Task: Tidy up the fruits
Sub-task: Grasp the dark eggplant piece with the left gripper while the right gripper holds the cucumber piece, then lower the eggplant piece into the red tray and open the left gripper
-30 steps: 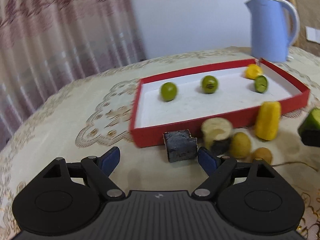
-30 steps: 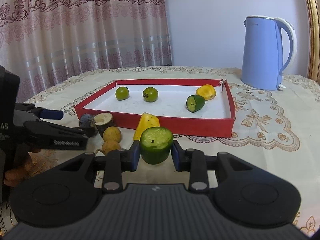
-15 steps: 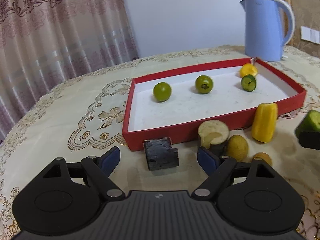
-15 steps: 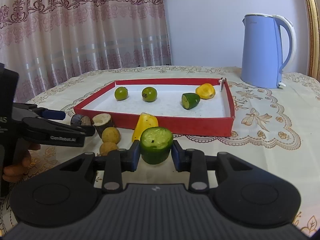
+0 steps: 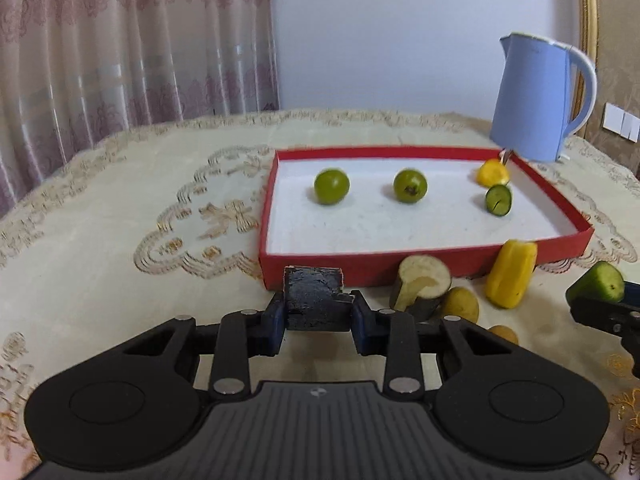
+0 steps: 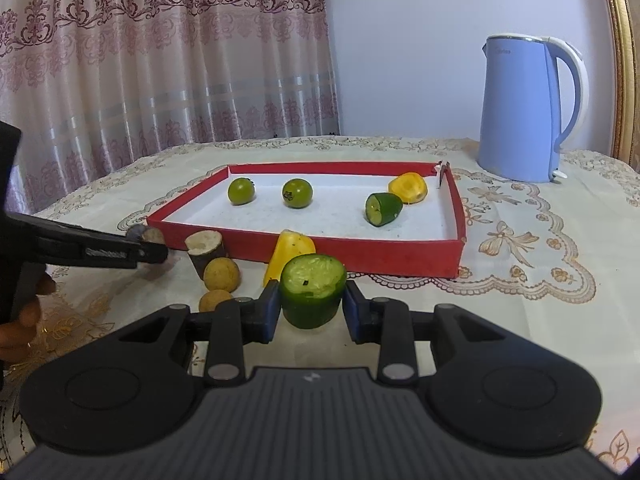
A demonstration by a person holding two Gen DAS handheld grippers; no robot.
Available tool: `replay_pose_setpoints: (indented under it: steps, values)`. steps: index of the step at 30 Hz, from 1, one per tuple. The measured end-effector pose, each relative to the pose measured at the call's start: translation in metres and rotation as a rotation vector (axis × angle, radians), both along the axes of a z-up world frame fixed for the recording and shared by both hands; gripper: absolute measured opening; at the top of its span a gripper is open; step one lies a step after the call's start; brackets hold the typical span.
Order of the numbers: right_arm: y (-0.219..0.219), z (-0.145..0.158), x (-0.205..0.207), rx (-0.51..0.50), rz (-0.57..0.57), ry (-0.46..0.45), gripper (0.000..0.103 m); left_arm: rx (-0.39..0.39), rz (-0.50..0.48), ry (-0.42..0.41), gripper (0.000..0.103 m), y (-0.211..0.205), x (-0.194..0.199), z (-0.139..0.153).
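Observation:
My left gripper [image 5: 318, 320] is closing its jaws, and the blue pads press on a dark, blackish chunk [image 5: 314, 300] held just above the cloth before the red tray [image 5: 400, 272]. My right gripper [image 6: 312, 312] is shut on a green cucumber piece [image 6: 313, 288] with its pale cut face up. Inside the tray lie two green round fruits [image 5: 331, 186], a yellow piece [image 5: 493, 172] and a cucumber end [image 5: 498, 200]. In front of the tray sit a pale-faced brown stub [image 5: 422, 284], a yellow piece [image 5: 510, 280] and two tan balls [image 5: 460, 304].
A blue kettle [image 5: 536, 96] stands behind the tray's far right corner. An embroidered cloth [image 5: 160, 220] covers the table, with a curtain [image 6: 160, 60] behind. A person's hand [image 6: 24, 312] holds the left gripper at the left edge of the right wrist view.
The left gripper's jaws went from wide open to clamped on the dark chunk, which now sits lifted between the pads. The right gripper and its cucumber piece kept still.

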State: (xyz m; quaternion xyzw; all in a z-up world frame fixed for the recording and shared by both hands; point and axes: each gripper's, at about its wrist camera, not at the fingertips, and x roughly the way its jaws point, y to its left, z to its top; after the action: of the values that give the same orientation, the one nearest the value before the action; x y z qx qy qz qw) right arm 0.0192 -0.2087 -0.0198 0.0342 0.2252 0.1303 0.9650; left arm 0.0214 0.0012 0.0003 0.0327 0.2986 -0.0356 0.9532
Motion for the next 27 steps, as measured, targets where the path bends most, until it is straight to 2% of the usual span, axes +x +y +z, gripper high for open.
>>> replay_pose_setpoints:
  steps: [13,27]
  values:
    - [0.001,0.014,-0.015,0.007,0.008,-0.048,0.031,0.041,-0.004,-0.073,0.032,-0.009,-0.008,0.032]
    - [0.003,0.017,-0.019,-0.001,0.013,-0.052,0.031,0.106,0.017,-0.095,0.032,-0.027,0.042,0.043]
